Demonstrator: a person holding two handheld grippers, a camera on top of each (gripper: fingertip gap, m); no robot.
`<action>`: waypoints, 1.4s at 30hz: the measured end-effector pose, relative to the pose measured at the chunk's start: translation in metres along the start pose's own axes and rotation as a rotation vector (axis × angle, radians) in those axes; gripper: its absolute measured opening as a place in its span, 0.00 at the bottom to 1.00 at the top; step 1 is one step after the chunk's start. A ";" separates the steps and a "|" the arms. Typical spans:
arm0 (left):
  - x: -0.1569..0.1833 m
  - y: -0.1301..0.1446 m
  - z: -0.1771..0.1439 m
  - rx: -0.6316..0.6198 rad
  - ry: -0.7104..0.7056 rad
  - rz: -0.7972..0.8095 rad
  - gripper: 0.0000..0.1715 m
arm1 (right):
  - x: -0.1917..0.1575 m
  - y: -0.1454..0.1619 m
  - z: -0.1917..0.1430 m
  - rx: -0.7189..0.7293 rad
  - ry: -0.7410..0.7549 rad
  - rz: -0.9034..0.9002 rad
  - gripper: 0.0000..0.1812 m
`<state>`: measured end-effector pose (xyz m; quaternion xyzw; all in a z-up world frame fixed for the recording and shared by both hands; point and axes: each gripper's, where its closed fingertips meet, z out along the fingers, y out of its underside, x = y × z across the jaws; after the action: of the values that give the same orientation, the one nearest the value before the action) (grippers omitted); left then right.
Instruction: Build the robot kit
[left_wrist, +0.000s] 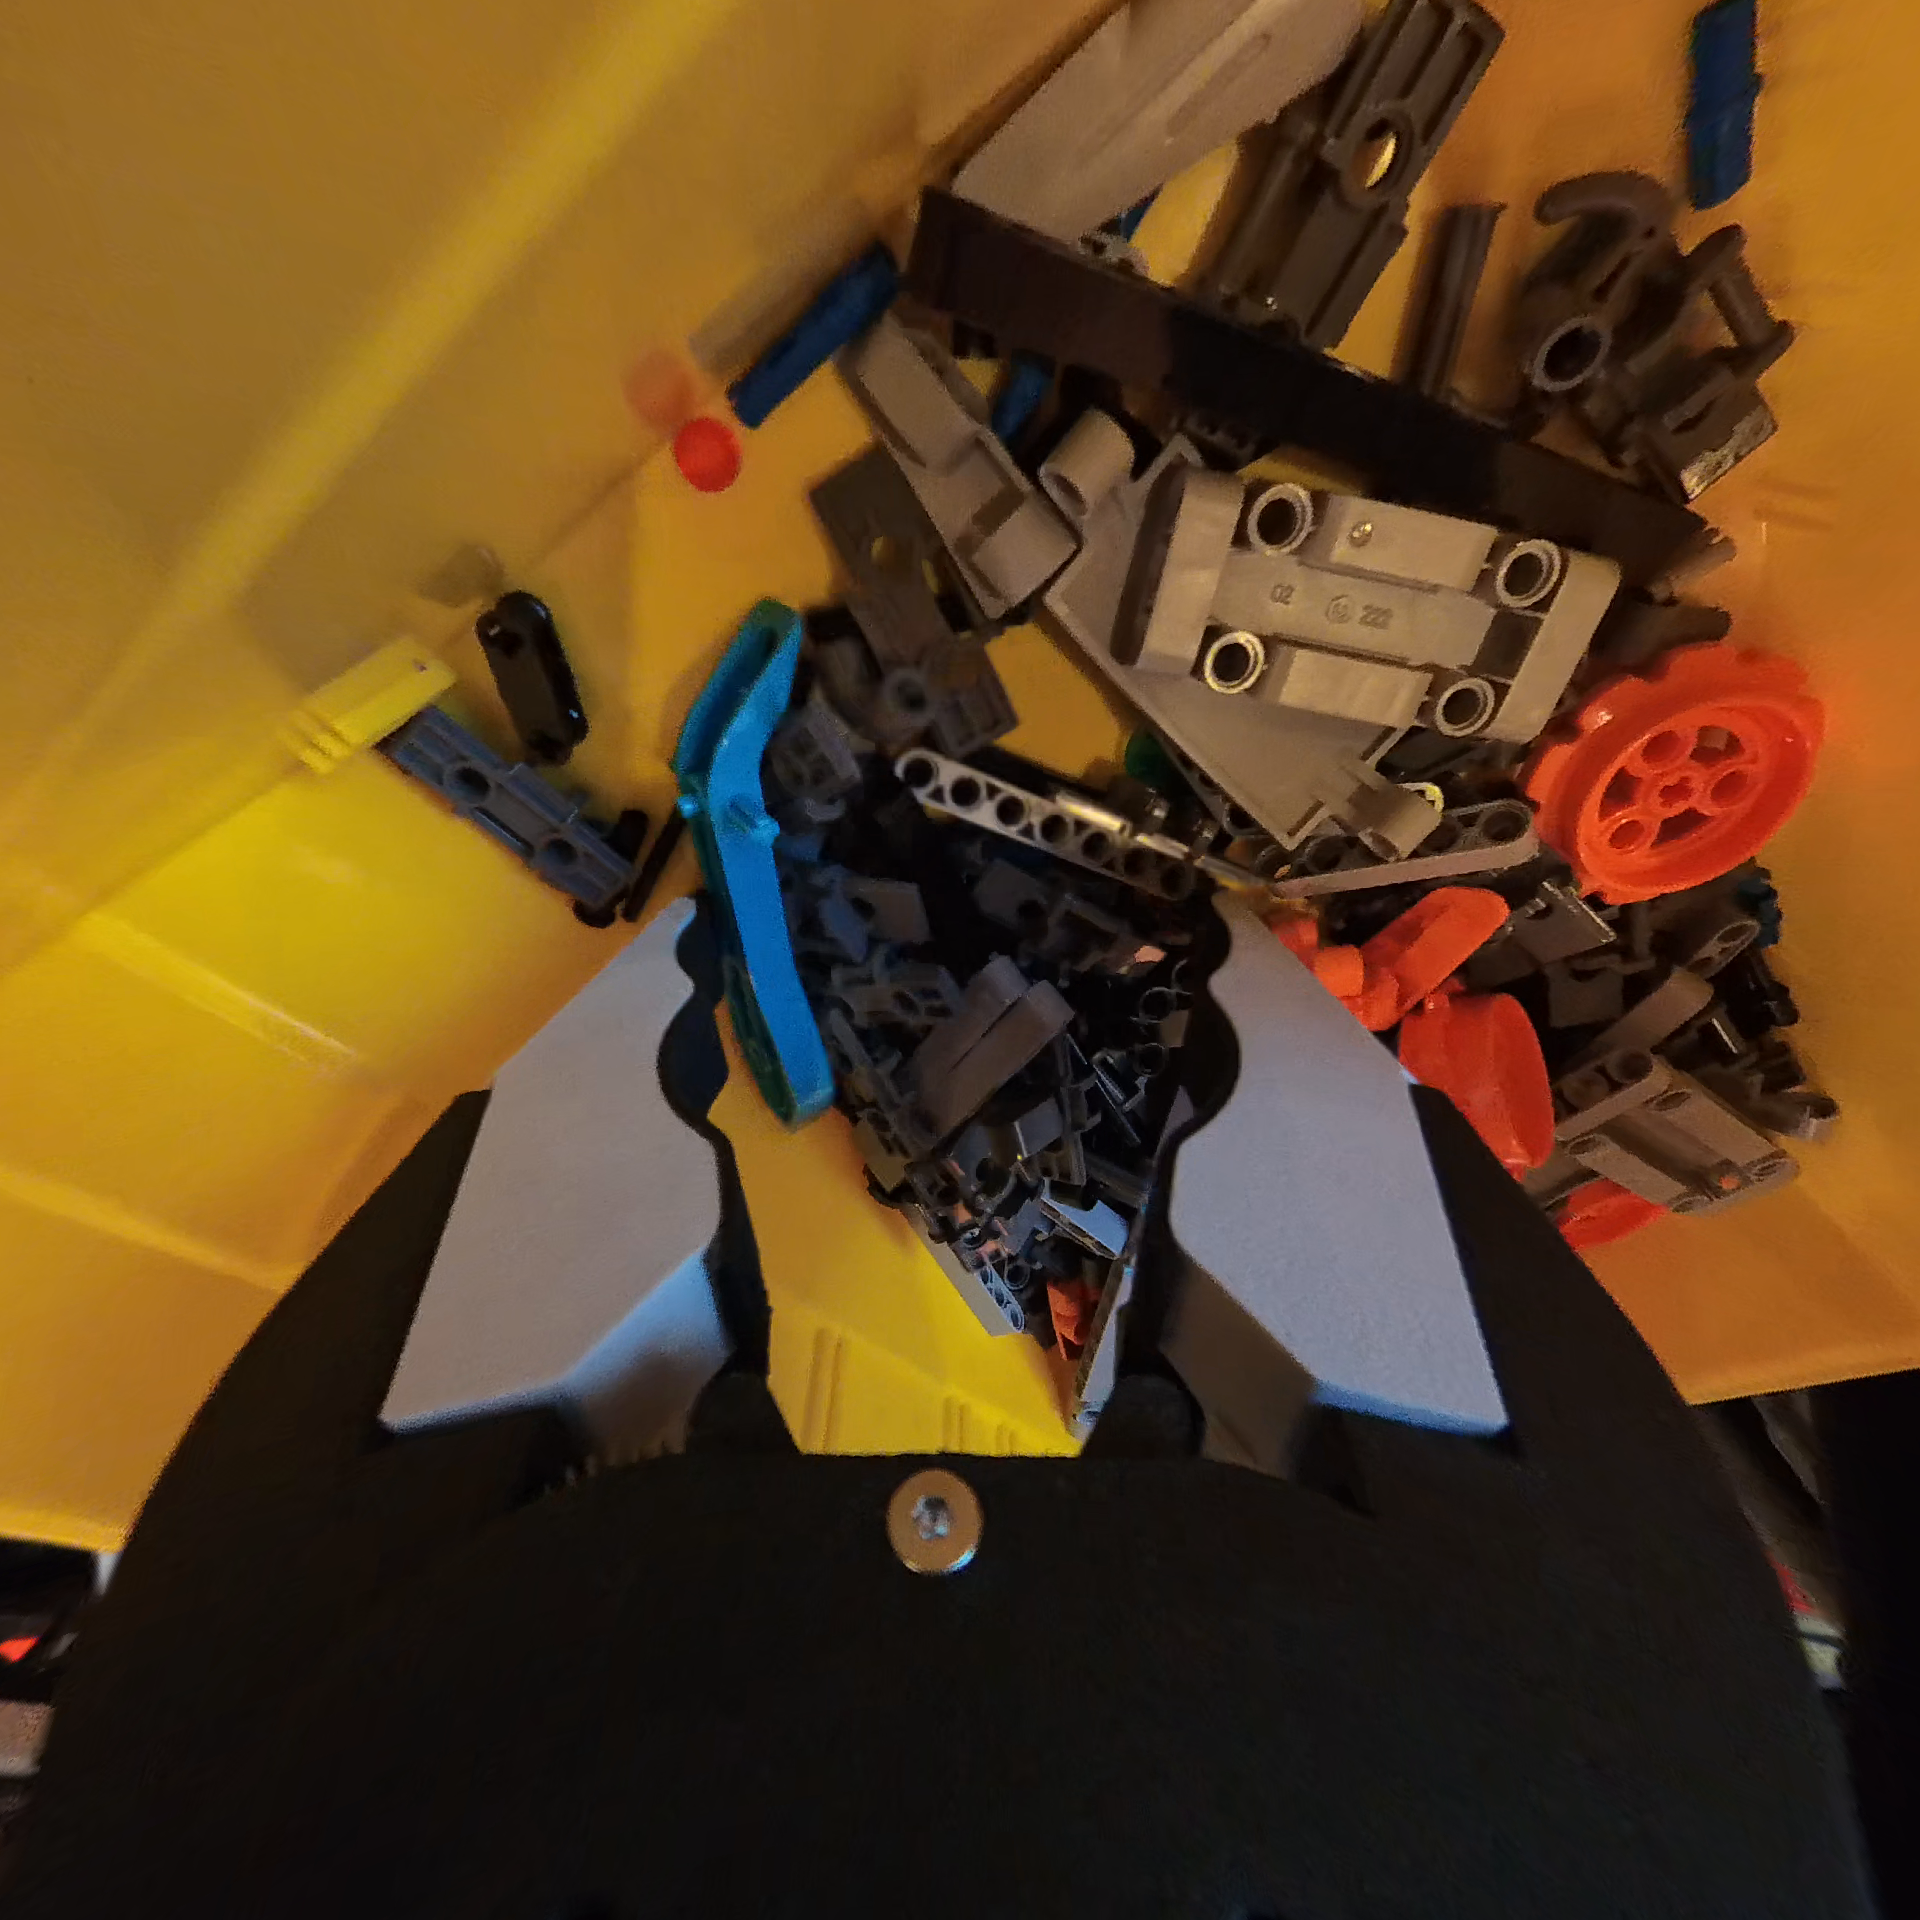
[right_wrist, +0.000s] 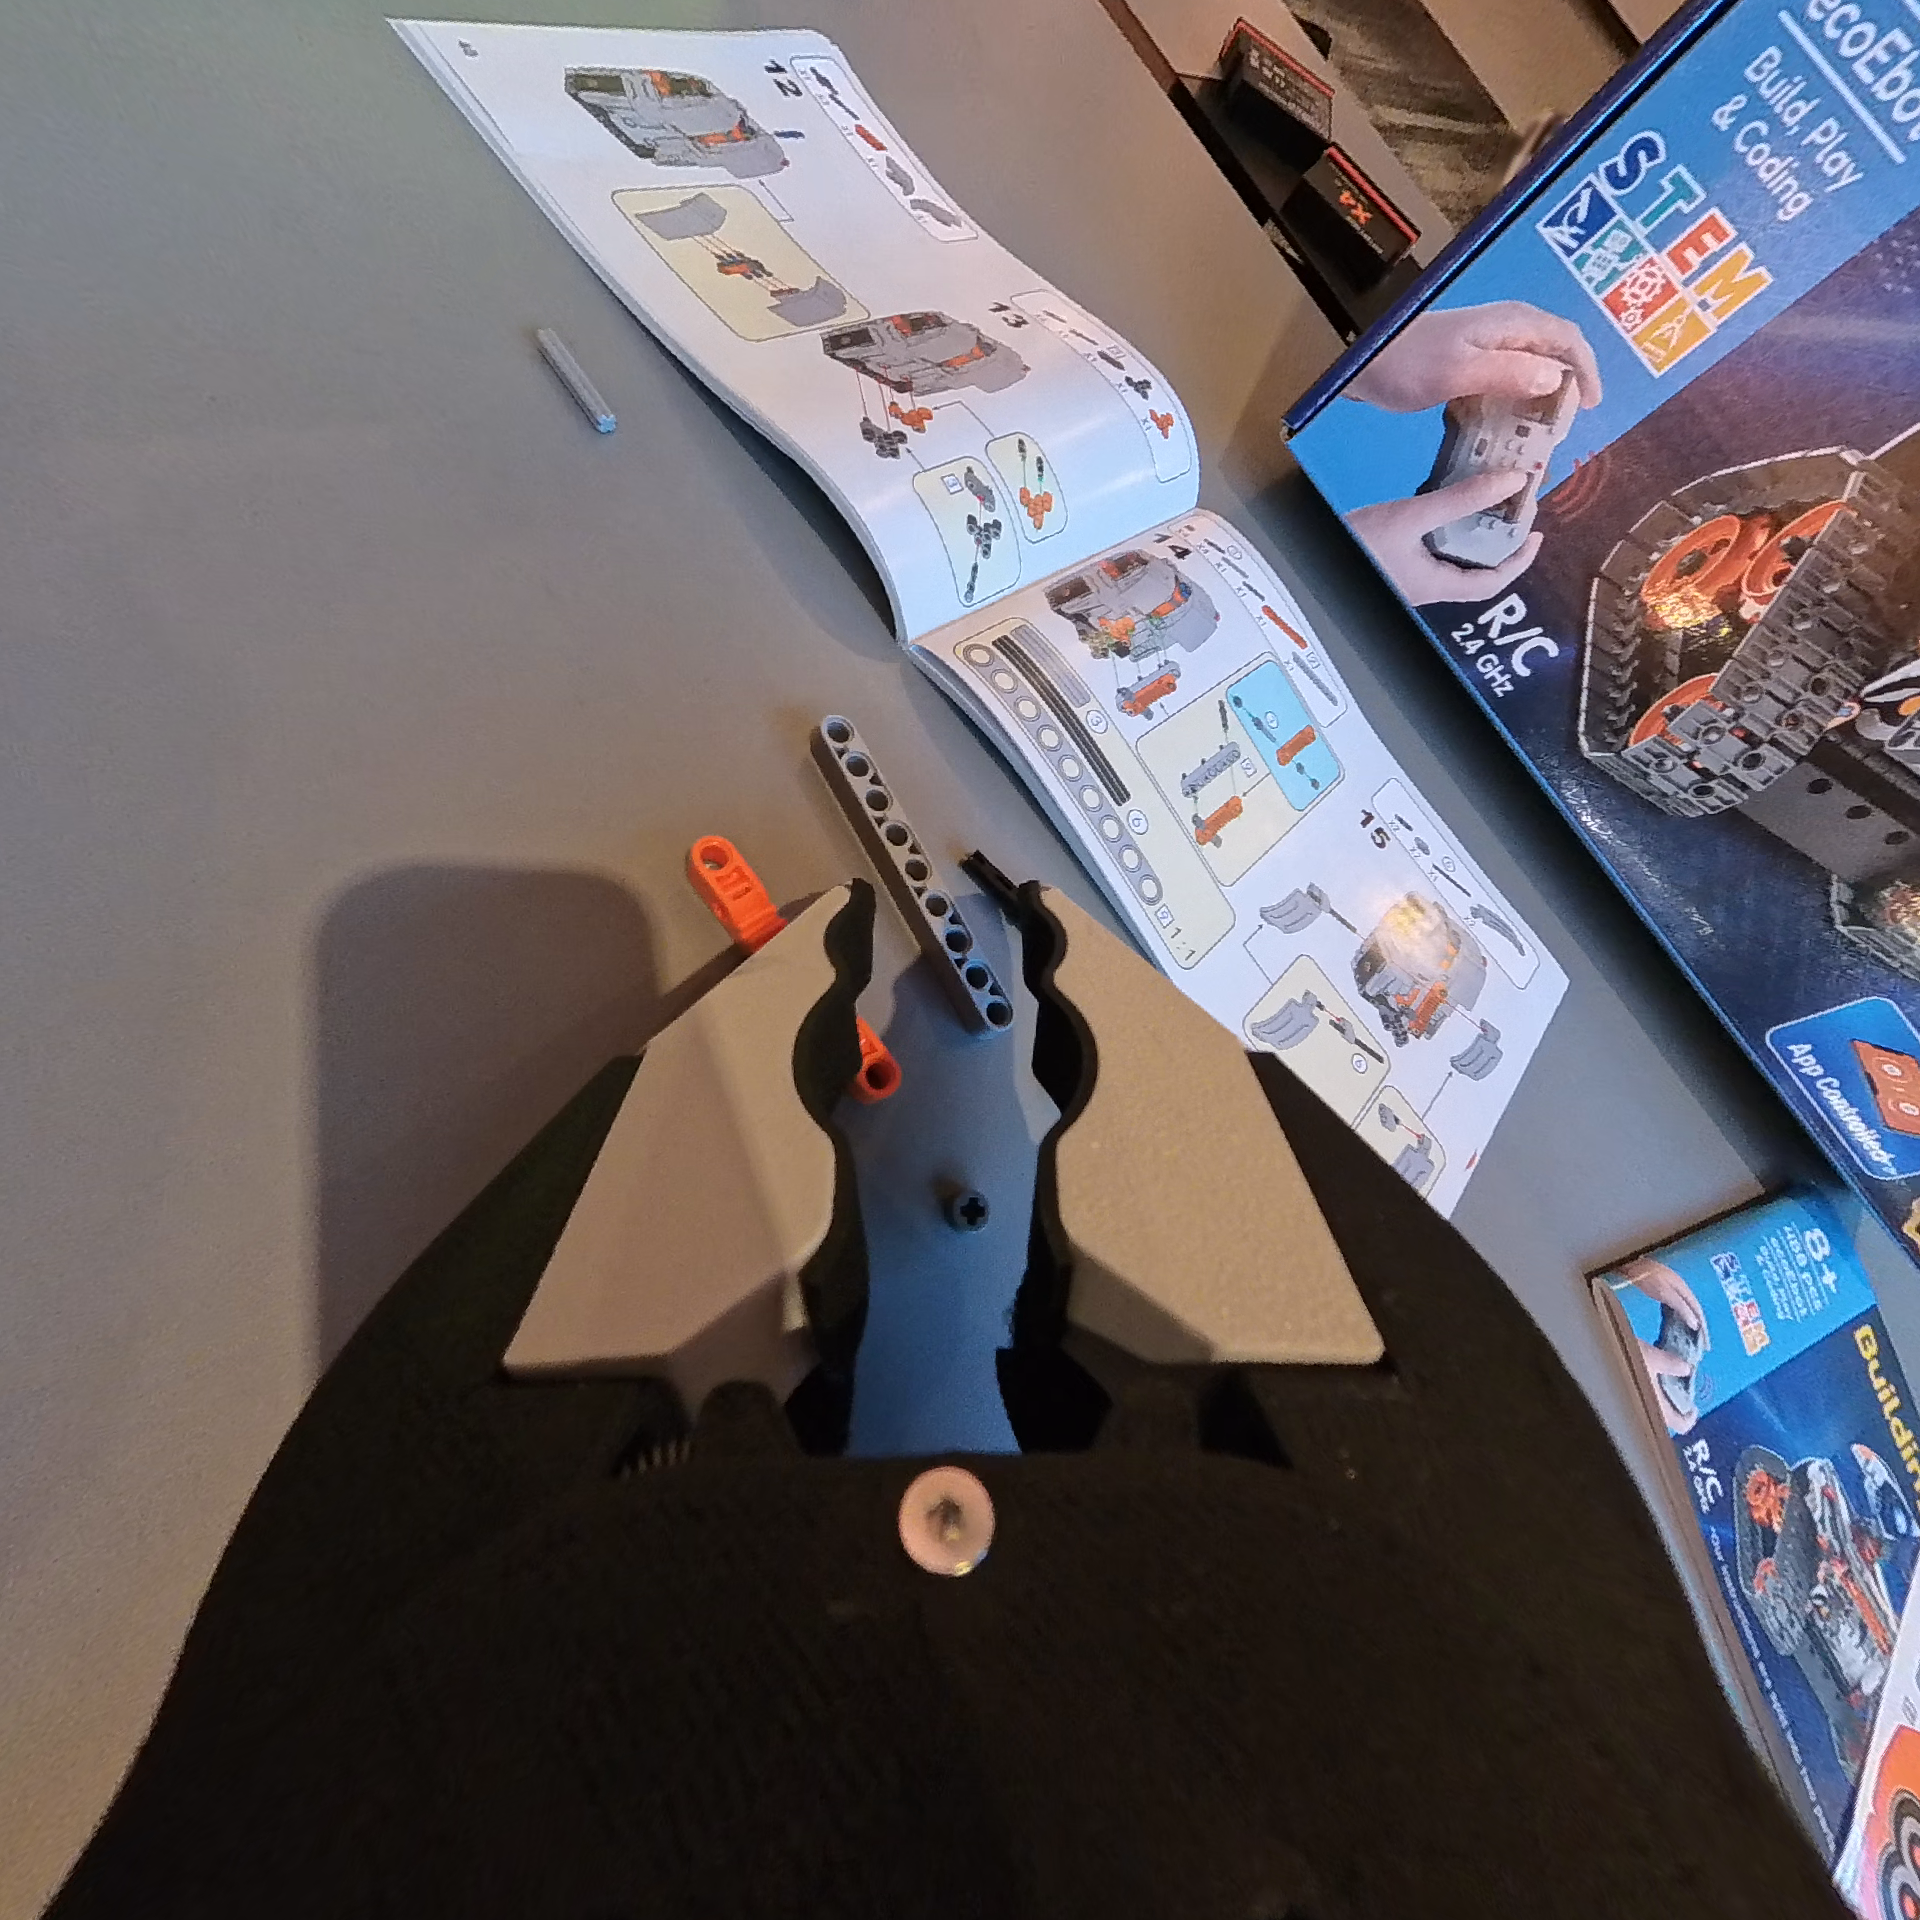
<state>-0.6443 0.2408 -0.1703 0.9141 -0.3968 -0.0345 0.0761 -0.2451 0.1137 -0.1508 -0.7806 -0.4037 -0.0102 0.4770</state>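
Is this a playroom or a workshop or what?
Probably a hobby table for building a toy kit. An open instruction booklet and the kit's box lie on a grey table, and a yellow bin holds loose building pieces.

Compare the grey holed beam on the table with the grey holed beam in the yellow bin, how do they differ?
The table beam lies alone on bare grey table, fully visible between the tips of the open right hand-held gripper. The bin beam is wedged in a pile of parts in the yellow bin, partly covered, beyond the open left hand-held gripper. Both are slim grey beams with one row of round holes.
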 end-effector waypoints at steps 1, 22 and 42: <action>0.000 0.000 -0.001 0.006 0.002 -0.003 0.45 | 0.000 0.000 0.000 0.000 0.000 0.001 0.14; 0.078 -0.069 -0.079 0.275 0.422 0.094 0.34 | 0.001 0.000 0.001 -0.002 -0.003 0.011 0.15; 0.014 -0.021 -0.019 0.107 0.092 0.073 0.09 | 0.002 0.001 0.001 -0.006 -0.002 0.020 0.15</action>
<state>-0.6176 0.2472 -0.1552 0.9024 -0.4273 0.0314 0.0464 -0.2437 0.1154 -0.1514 -0.7860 -0.3961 -0.0058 0.4746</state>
